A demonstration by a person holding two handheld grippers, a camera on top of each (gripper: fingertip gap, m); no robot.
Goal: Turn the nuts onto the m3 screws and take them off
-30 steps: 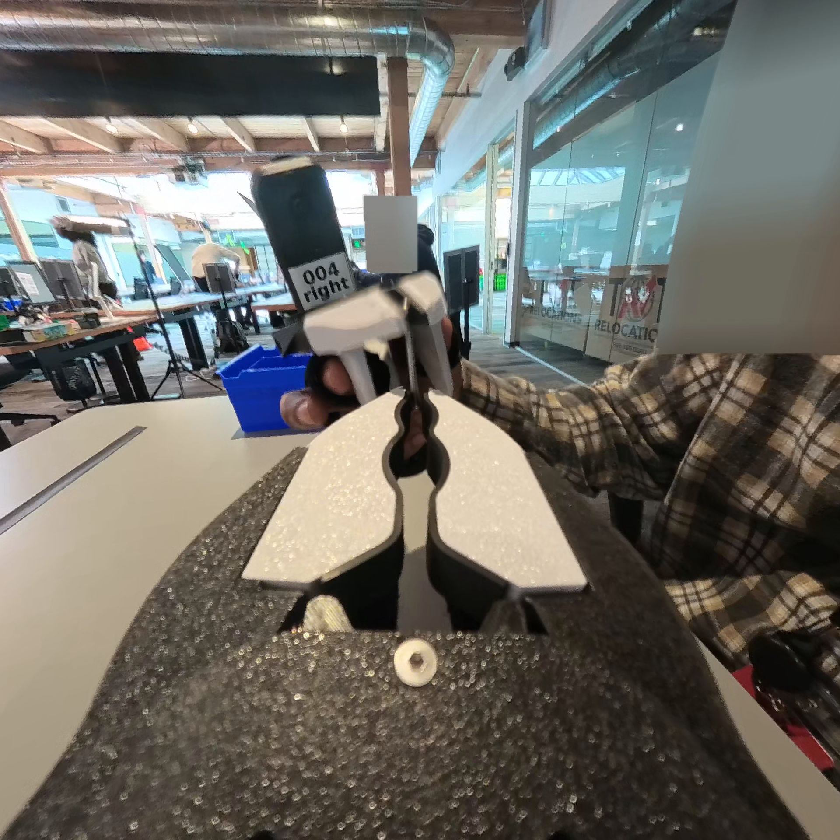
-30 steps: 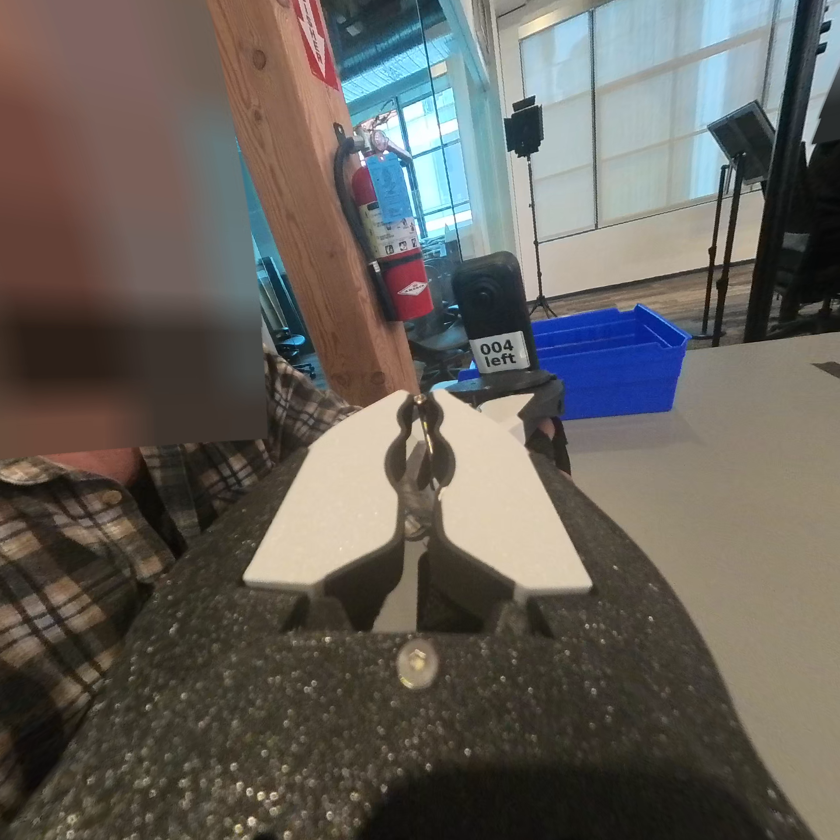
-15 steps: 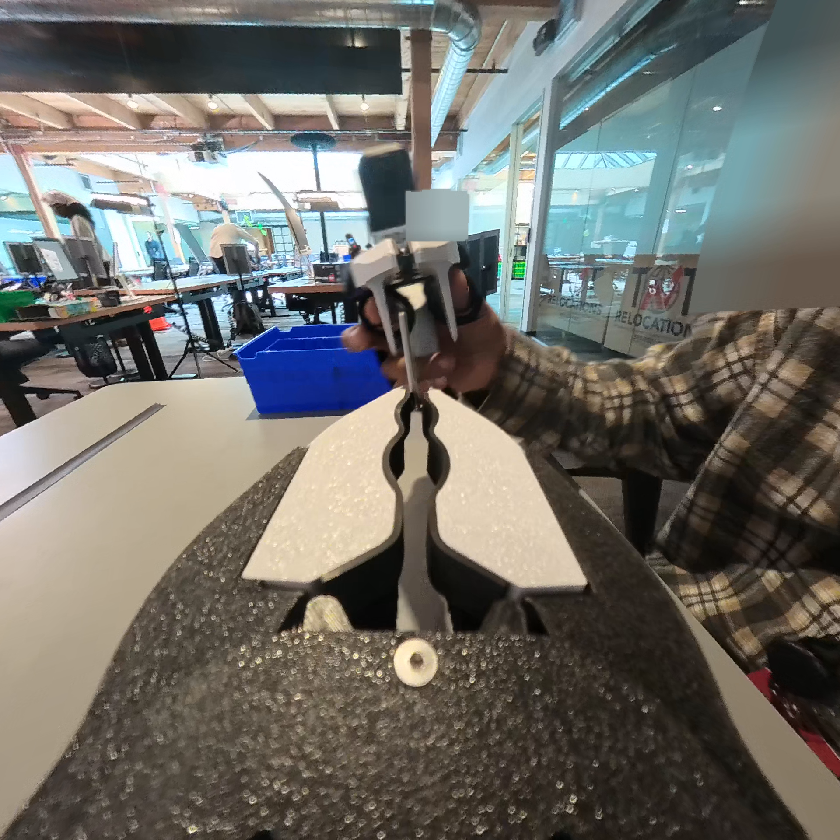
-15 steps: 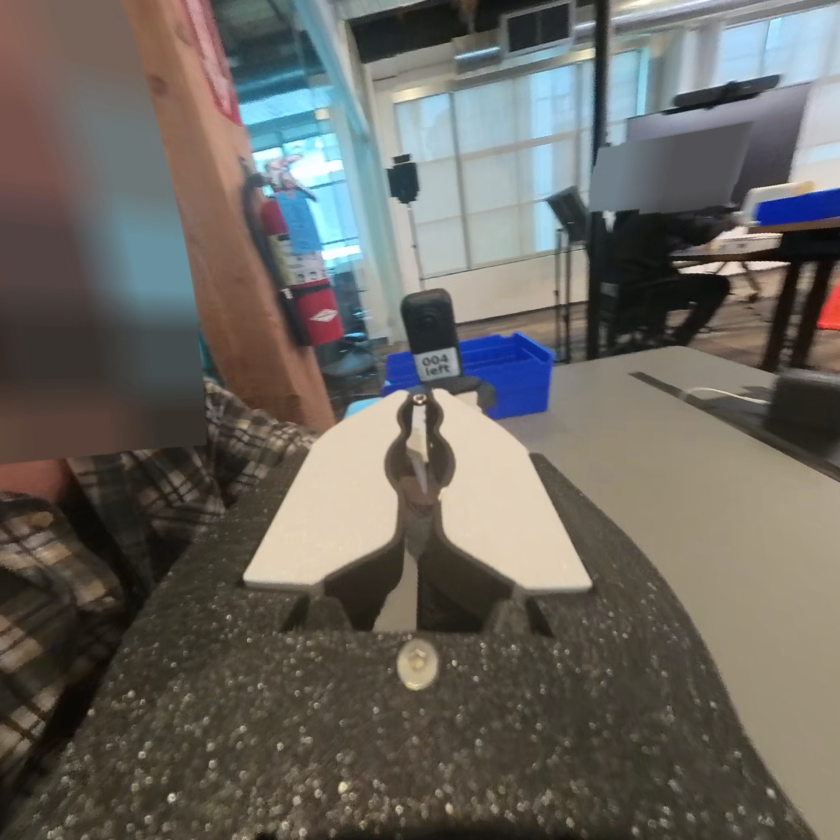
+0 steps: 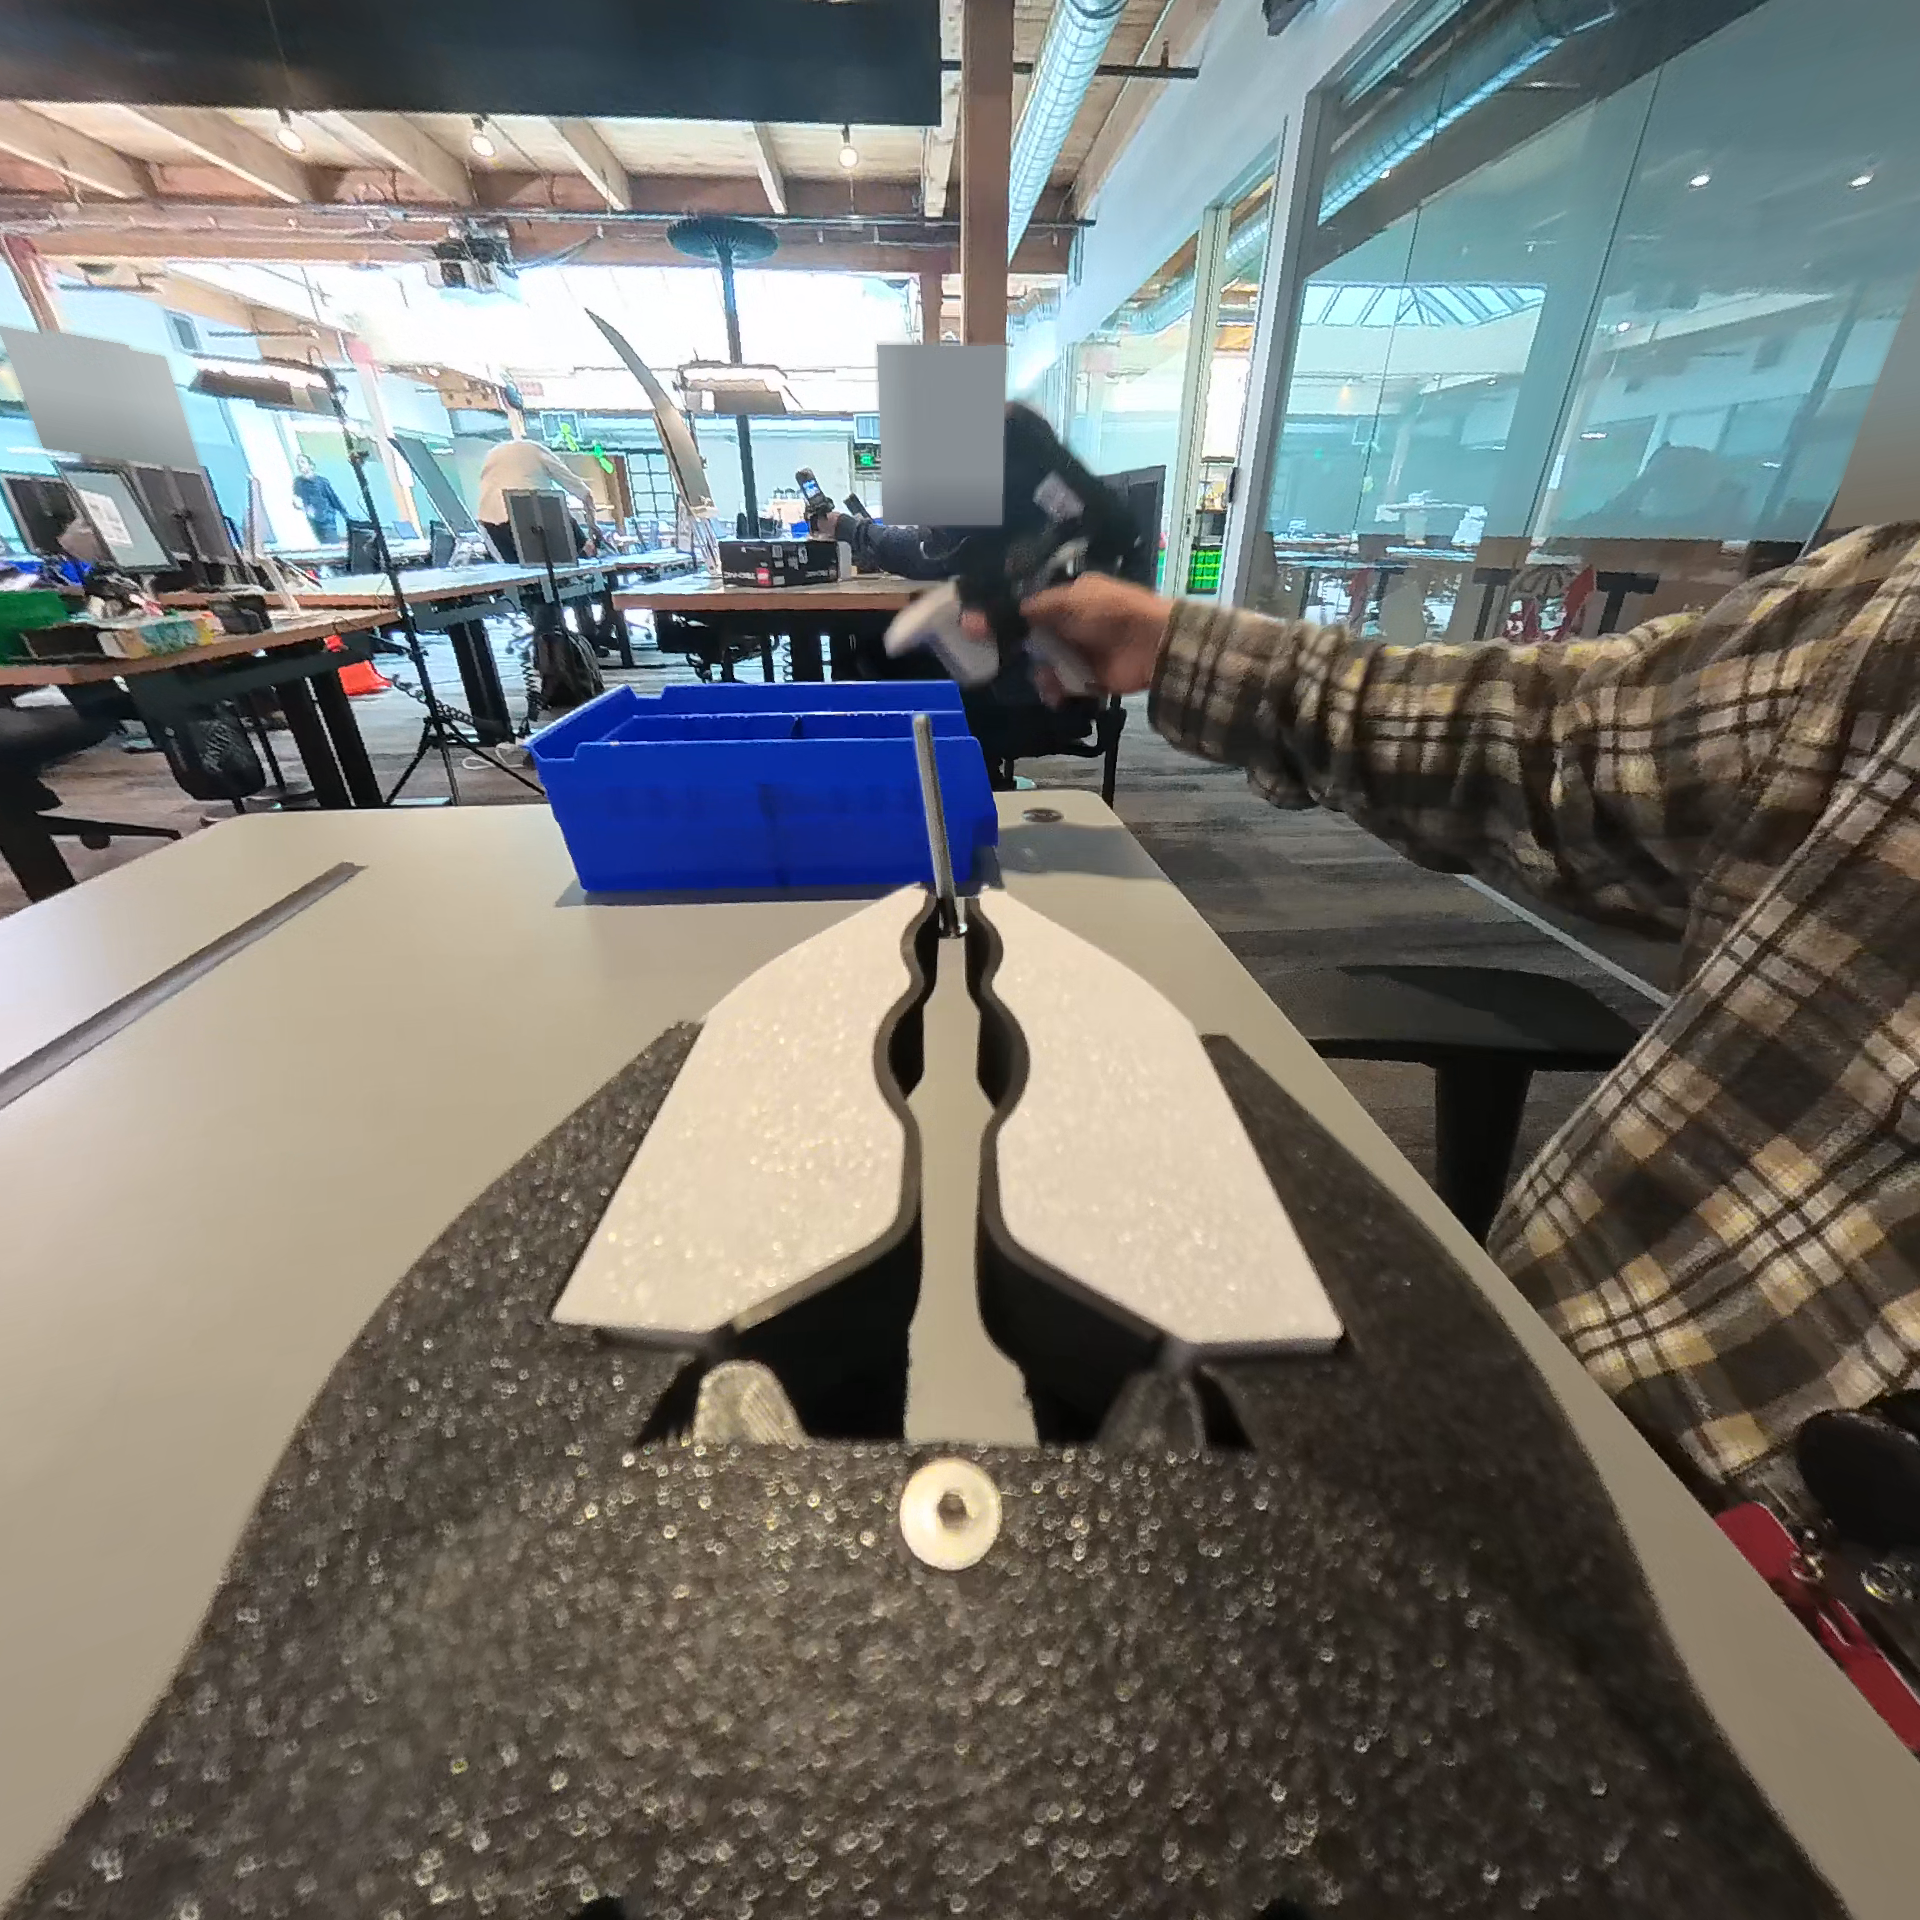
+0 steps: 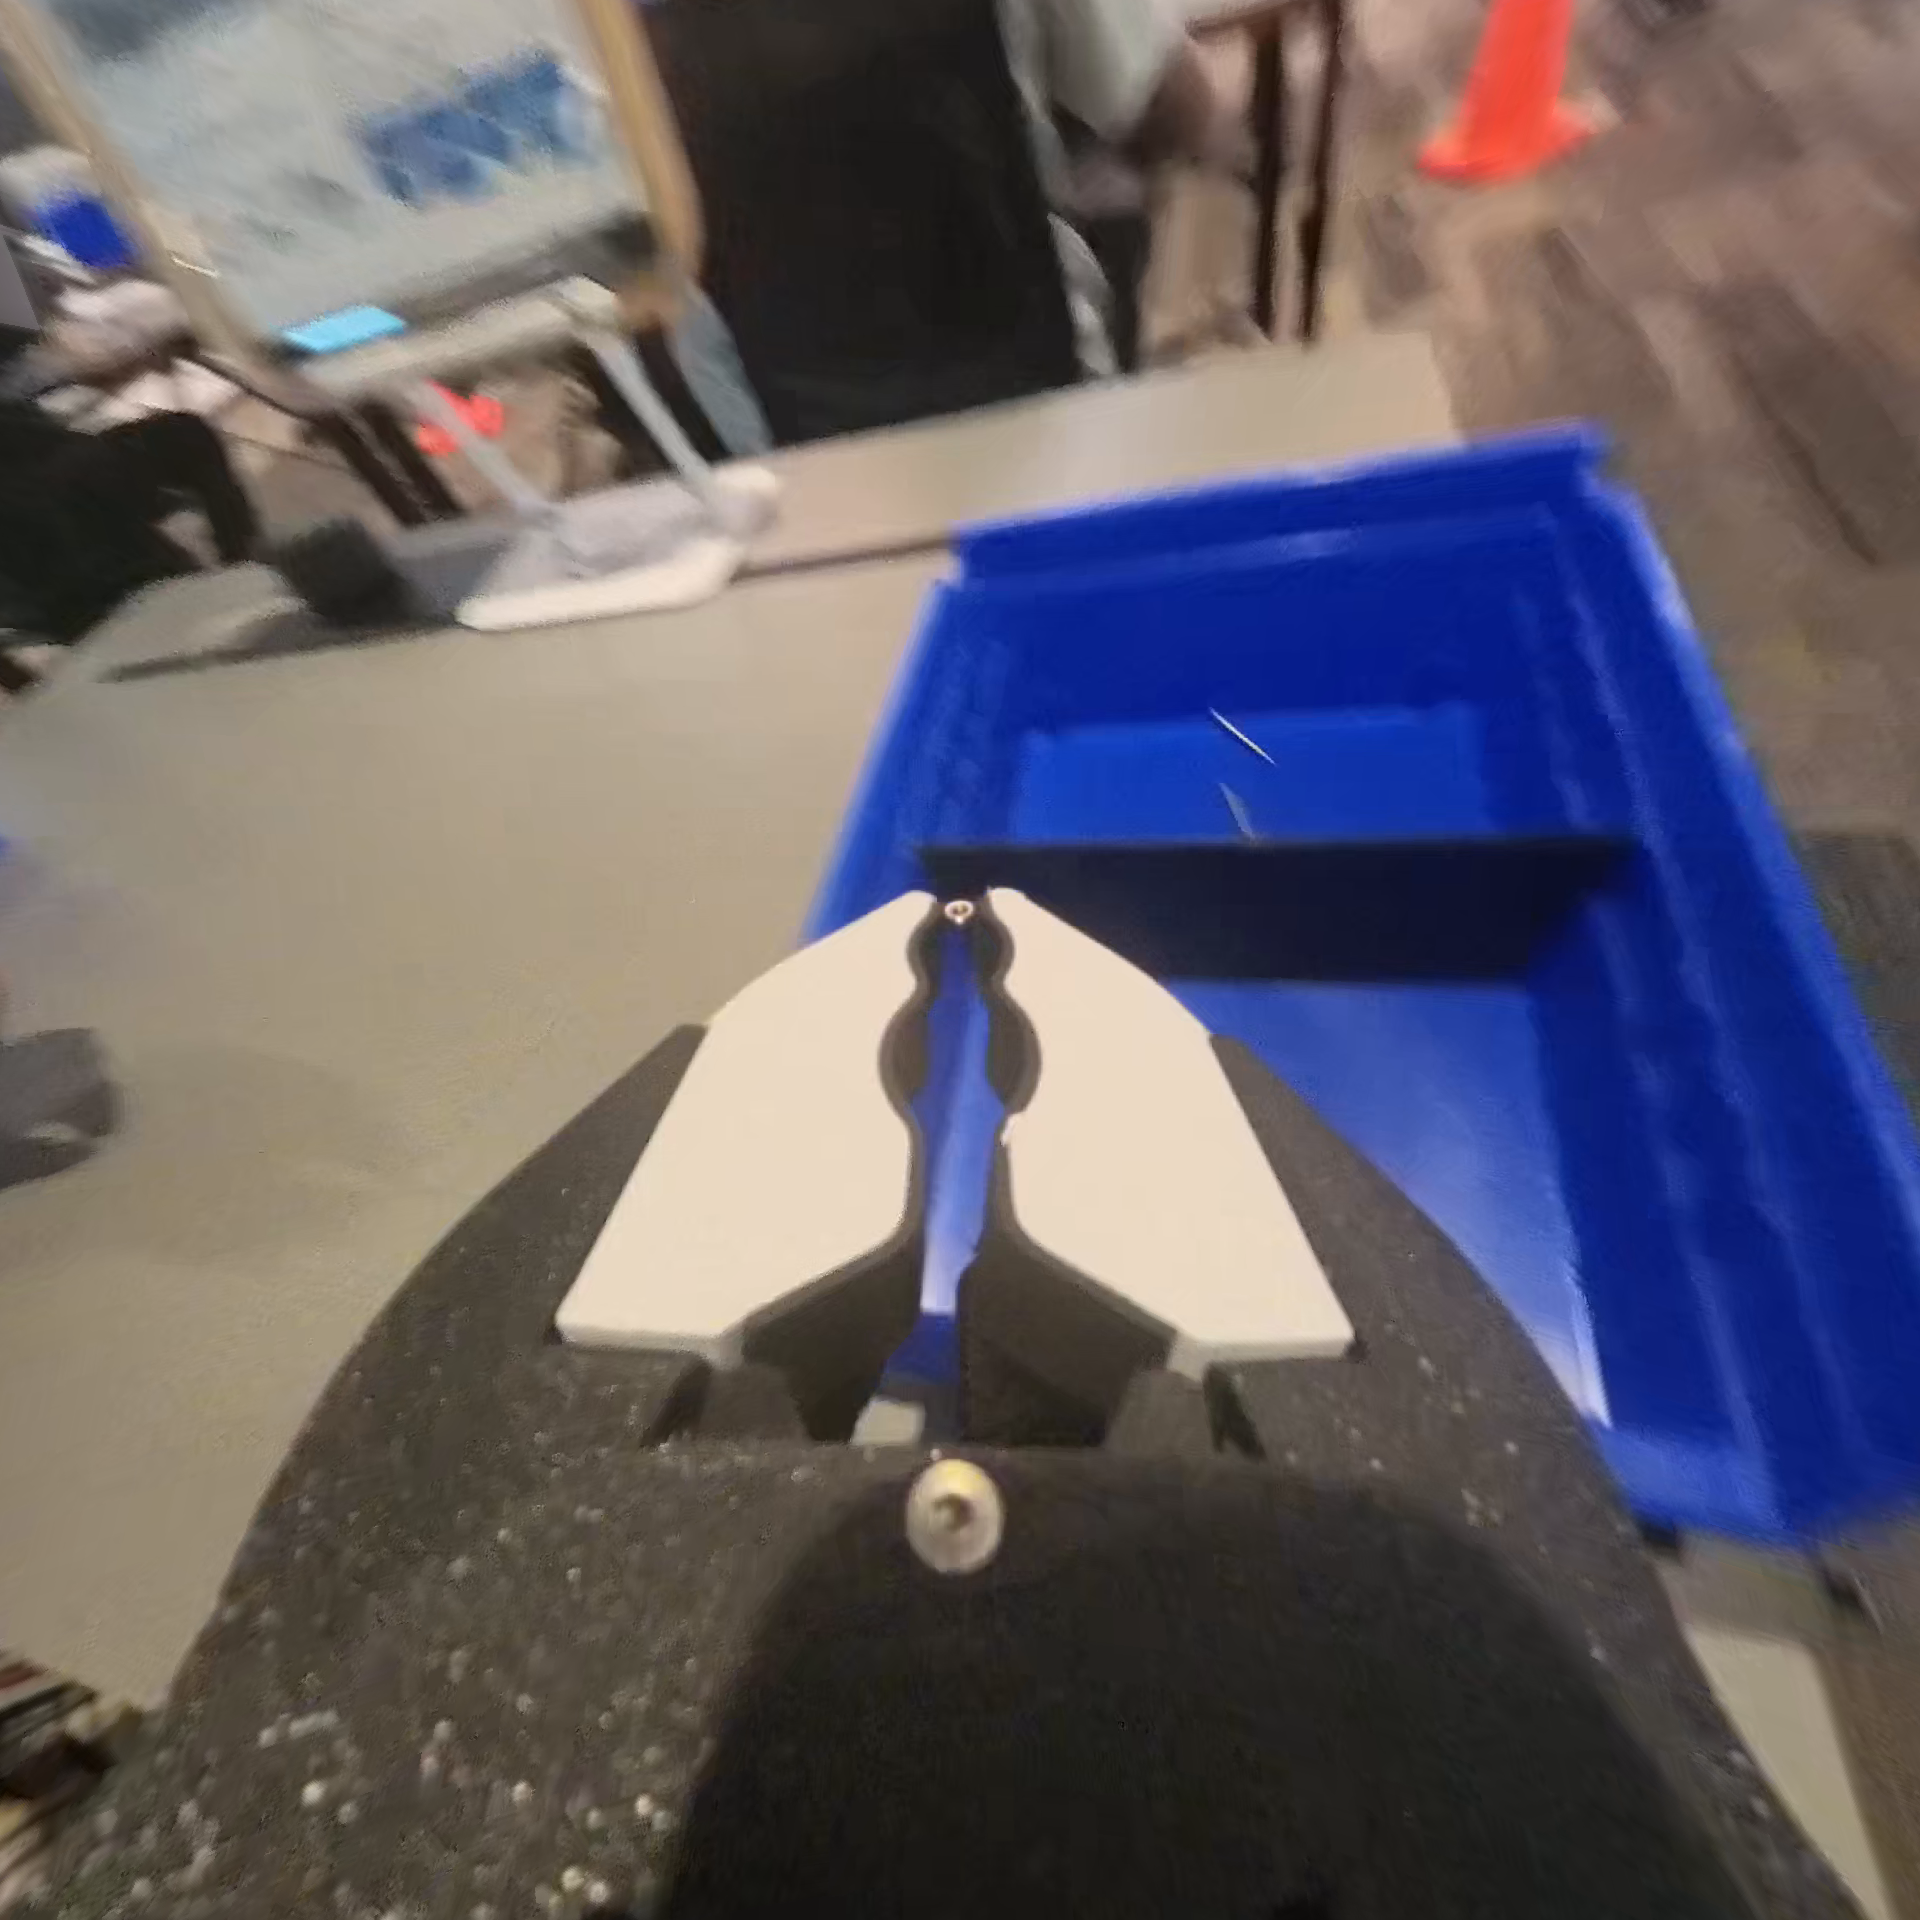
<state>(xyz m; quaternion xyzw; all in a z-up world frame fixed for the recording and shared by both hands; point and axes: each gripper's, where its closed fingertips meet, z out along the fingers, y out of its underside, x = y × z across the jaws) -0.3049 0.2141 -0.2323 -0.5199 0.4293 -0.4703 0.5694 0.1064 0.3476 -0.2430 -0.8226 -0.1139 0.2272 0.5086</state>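
Note:
My left gripper (image 5: pixel 951 920) is shut on the head end of a long thin M3 screw (image 5: pixel 933 810), which stands upright out of the fingertips above the grey table. My right gripper (image 6: pixel 958 906) is shut on a small silver nut (image 6: pixel 957 912) at its very tips and hovers over the near edge of the blue bin (image 6: pixel 1621 1039). That gripper also shows in the left wrist view (image 5: pixel 987 634), blurred, held by a hand in a plaid sleeve above and behind the bin (image 5: pixel 758 800). Two thin screws (image 6: pixel 1242 774) lie in the bin's far compartment.
A dark divider (image 6: pixel 1268 904) splits the bin in two. The grey table (image 5: pixel 312 1039) has a groove (image 5: pixel 177 987) at the left. The person's plaid arm (image 5: pixel 1558 748) reaches across on the right. Desks, stands and people fill the background. There is about 45 cm between the tips of the two grippers.
The right gripper has come off the screw with the nut and swung away to above the blue bin. The left gripper still holds the screw, now bare and upright.

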